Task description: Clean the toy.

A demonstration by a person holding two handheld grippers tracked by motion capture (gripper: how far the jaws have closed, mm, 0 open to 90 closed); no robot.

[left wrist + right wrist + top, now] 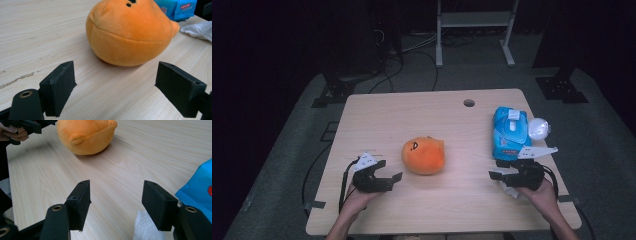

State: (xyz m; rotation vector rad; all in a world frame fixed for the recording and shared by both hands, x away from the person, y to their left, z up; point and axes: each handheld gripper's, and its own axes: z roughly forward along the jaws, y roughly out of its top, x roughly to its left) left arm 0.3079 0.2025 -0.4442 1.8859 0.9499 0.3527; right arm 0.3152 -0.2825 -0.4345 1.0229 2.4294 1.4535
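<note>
Left gripper (396,177) wide open, empty, facing round orange plush toy (423,155) on pale woodgrain table (452,200); right gripper (494,175) wide open above crumpled white tissue (147,227)

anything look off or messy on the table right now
One thing: a crumpled white tissue lies loose on the light wooden table, under the right gripper, near the blue wet-wipes pack. The round orange plush toy sits intact; the table surface shows a long scuff. Nothing spilled.
</note>
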